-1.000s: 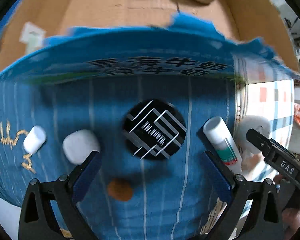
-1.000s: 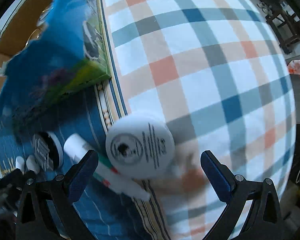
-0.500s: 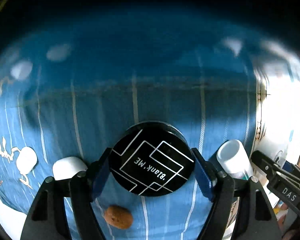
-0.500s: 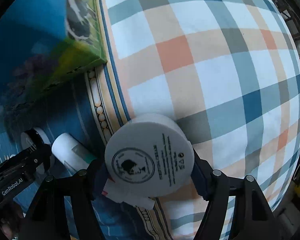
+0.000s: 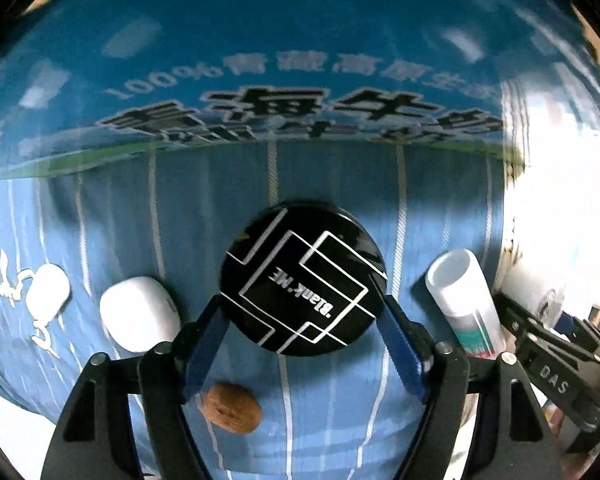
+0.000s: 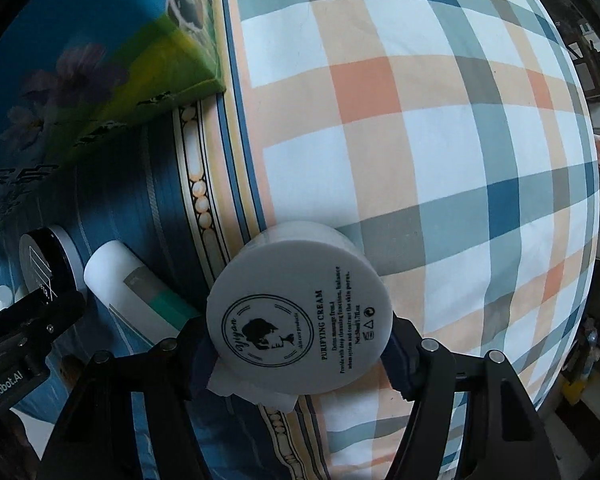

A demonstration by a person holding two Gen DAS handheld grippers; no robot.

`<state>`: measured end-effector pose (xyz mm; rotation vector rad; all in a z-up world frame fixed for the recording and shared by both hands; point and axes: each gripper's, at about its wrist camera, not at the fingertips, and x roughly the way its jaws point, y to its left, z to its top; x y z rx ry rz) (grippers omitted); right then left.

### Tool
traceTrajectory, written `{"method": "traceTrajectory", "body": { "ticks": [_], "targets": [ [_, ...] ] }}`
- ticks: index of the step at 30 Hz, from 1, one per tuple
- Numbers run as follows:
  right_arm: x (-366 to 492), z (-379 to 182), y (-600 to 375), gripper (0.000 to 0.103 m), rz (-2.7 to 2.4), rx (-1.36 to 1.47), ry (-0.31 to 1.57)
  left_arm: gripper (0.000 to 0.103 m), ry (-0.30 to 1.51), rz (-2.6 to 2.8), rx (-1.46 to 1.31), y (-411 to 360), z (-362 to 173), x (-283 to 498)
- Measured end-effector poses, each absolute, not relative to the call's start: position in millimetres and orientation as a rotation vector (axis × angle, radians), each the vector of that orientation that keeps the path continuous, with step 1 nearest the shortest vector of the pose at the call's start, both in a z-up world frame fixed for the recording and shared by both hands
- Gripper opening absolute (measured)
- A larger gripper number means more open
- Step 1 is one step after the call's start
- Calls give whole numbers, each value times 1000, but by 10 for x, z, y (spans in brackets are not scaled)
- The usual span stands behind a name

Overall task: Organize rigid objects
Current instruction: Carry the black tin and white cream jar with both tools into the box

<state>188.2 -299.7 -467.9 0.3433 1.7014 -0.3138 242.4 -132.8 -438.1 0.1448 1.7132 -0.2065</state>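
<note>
My left gripper [image 5: 302, 320] is shut on a round black compact [image 5: 303, 278] with white lines, held just above the blue striped cloth [image 5: 340, 420]. My right gripper [image 6: 300, 344] is shut on a white cream jar [image 6: 299, 316] with black print on its lid, at the seam between the blue cloth and the checked cloth [image 6: 440, 160]. A white tube [image 5: 464, 304] with a green band lies between the two grippers; it also shows in the right wrist view [image 6: 140, 292]. The black compact shows at the left of the right wrist view [image 6: 48, 264].
A blue milk carton box [image 5: 300, 92] stands right behind the objects; its side shows in the right wrist view [image 6: 80, 60]. Two white capsule-shaped items [image 5: 140, 312] [image 5: 48, 292] and a brown nut [image 5: 232, 408] lie on the blue cloth to the left.
Both grippers moved down and closed: the left onto the black compact, the right onto the white jar. Both now hold them slightly raised.
</note>
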Motion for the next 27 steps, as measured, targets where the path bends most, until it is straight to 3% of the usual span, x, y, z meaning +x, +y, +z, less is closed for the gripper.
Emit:
{"method": "traceTrajectory", "body": {
  "ticks": [8, 12, 14, 27],
  "targets": [
    [1605, -4621, -3170, 71, -305, 336, 1720, 71, 1719, -226, 148, -1175, -4320, 2004],
    [1532, -4638, -3225, 71, -307, 346, 1728, 72, 1796, -229, 104, -1143, -4566, 1983],
    [1527, -4675, -3267, 71, -317, 346, 1734, 81, 1803, -225, 59, -1136, -4627, 2032],
    [1713, -4655, -3272, 70, -335, 321, 1749, 73, 1739, -184, 173, -1392, -4635, 1898]
  ]
}}
